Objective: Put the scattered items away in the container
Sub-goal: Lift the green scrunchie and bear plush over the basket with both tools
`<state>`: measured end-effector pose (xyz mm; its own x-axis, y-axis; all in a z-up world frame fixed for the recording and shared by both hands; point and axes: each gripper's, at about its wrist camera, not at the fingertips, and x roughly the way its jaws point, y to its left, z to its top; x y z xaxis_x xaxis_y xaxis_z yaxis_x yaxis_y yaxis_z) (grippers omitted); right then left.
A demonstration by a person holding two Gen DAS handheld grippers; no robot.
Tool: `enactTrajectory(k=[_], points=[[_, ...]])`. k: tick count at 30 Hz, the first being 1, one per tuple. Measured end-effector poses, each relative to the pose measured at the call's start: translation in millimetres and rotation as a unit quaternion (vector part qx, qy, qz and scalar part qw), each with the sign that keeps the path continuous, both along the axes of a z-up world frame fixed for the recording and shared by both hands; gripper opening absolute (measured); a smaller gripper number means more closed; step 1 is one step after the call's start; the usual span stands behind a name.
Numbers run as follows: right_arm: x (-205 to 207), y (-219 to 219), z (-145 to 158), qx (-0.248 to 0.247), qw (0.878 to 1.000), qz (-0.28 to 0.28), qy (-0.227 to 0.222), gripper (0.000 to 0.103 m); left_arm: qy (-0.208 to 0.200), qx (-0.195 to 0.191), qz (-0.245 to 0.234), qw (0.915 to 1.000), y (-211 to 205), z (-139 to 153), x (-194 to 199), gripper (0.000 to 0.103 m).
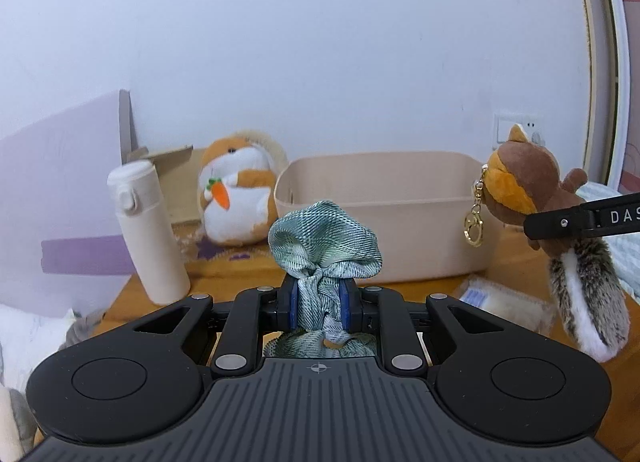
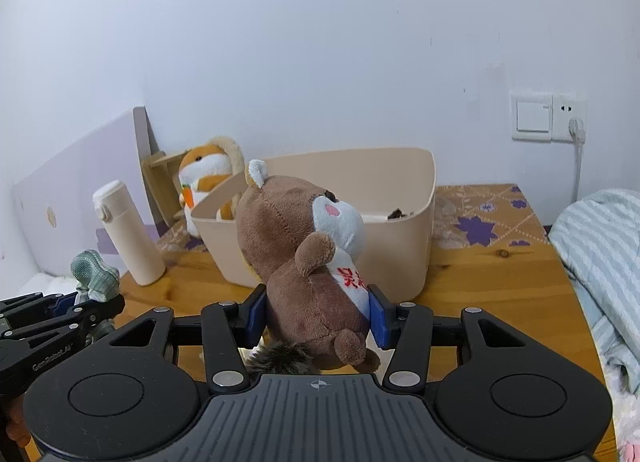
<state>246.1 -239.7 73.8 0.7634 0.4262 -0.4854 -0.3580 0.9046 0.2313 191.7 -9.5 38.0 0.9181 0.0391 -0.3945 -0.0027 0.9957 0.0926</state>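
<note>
Table [image 2: 480,278]: a wooden top is seen under and ahead of both grippers, with a patterned mat at the back.
Container [image 1: 384,197]: a beige tub is set straight ahead of both grippers, open at the top; something dark is glimpsed inside from the right wrist view.
Squirrel toy [image 2: 308,262]: it is clamped at the belly between the blue pads of the right gripper [image 2: 316,322], held upright just short of the tub's near wall. It is judged light and soft; the stuffed body is the firm place to take it, not the bushy tail or the key ring [image 1: 474,227].
Bottle [image 1: 146,229]: a cream flask is stood upright ahead and to the left of the left gripper.
Hamster toy [image 1: 236,197]: it is sat ahead-left, beside the tub, not yet taken.
Cloth scrunchie [image 1: 324,246]: it is pinched at its gathered middle by the left gripper [image 1: 320,308], the loose loop puffed above the pads. It is judged very light and limp, likely to sag, so a grip on the bunched part is suited.
</note>
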Motion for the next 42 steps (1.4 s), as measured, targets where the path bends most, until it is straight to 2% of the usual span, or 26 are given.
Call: enactTrajectory(k=[10, 21, 33, 42], points=[[9, -1, 20, 0.014, 1.000, -0.004, -0.025, 0.047, -0.025, 0.006, -0.001, 0.9997, -4, 20, 17, 0.019], [36, -3, 32, 0.012, 0.999, -0.022, -0.030, 0.047, -0.015, -0.005, -0.010, 0.9998, -7, 31, 56, 0.019], [80, -7, 41, 0.008, 1.000, -0.022, -0.019, 0.047, -0.060, 0.049, -0.020, 0.9968, -37, 46, 98, 0.019], [102, -8, 48, 0.024, 0.999, -0.022, -0.019, 0.047, -0.045, 0.053, -0.015, 0.9975, -47, 42, 141, 0.019]])
